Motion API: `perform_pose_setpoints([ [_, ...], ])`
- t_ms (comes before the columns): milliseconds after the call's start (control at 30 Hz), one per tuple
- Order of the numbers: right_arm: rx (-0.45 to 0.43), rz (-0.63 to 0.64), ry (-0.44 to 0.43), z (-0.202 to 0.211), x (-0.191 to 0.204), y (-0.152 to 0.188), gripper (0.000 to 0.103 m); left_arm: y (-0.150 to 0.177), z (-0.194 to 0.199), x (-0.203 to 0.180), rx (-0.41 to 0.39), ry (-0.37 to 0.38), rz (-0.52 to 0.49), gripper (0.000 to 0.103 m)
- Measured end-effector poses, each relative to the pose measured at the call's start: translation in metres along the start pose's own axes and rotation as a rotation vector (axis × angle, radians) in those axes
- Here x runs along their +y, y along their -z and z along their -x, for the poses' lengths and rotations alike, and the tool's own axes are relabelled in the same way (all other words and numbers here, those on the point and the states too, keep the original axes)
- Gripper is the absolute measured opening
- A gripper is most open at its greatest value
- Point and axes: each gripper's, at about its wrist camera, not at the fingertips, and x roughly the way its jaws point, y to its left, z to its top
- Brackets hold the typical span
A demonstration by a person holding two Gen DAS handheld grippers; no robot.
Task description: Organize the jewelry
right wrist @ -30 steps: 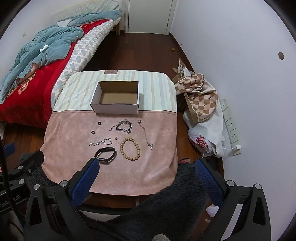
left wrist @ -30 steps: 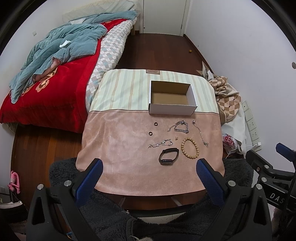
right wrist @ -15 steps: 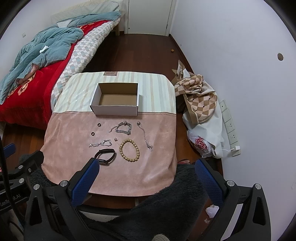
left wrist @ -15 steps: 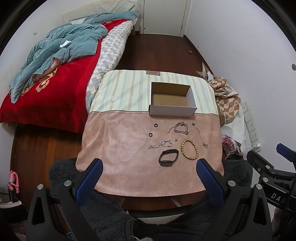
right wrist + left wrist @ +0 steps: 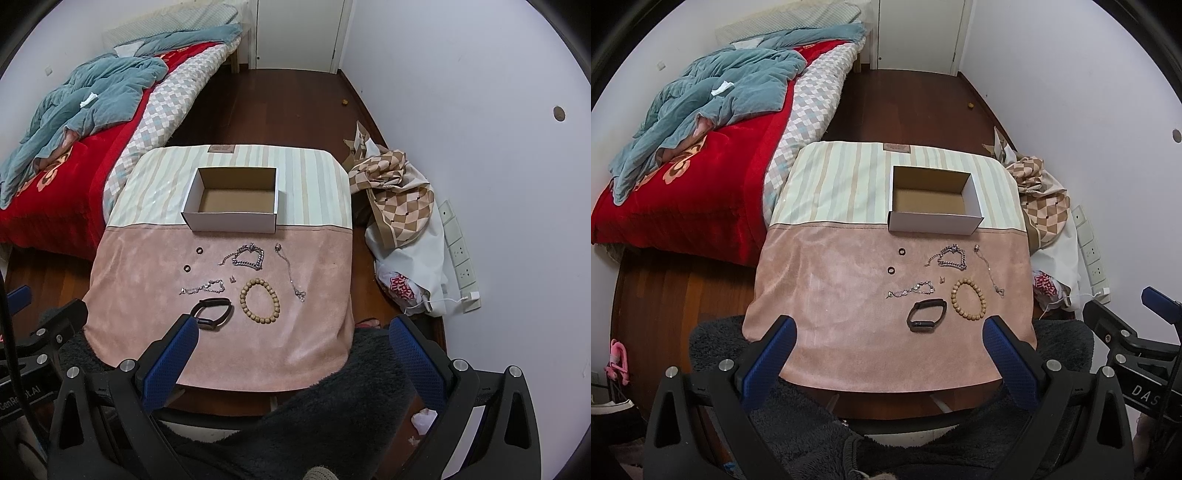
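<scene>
Risk: I'm holding both tongs, left [image 5: 886, 341] and right [image 5: 291, 341], open and empty; thin chain [image 5: 290, 271] at 12 o'clock is lying flat, likely slipping.

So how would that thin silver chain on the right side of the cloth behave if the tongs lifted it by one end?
The thin chain would probably hang limp, since it lies in a loose wavy line. Its fine links suggest it is light and may slip from wide pads. The small pendant at its near end could swing.
</scene>
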Motion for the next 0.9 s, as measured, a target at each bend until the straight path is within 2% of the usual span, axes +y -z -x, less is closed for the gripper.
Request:
perform_pose_setpoints([
  [733,-0.011,-0.010,-0.004,0.002,0.001,0.004,0.103,0.000,0.000,0.000,-0.007,-0.002,0.002,0.103],
  [900,-0.026,-0.055,0.006,-0.015,-0.008,-0.007,0.103,-0.015,-0.022,-0.002,-0.037,-0.064,-0.006,0.103],
])
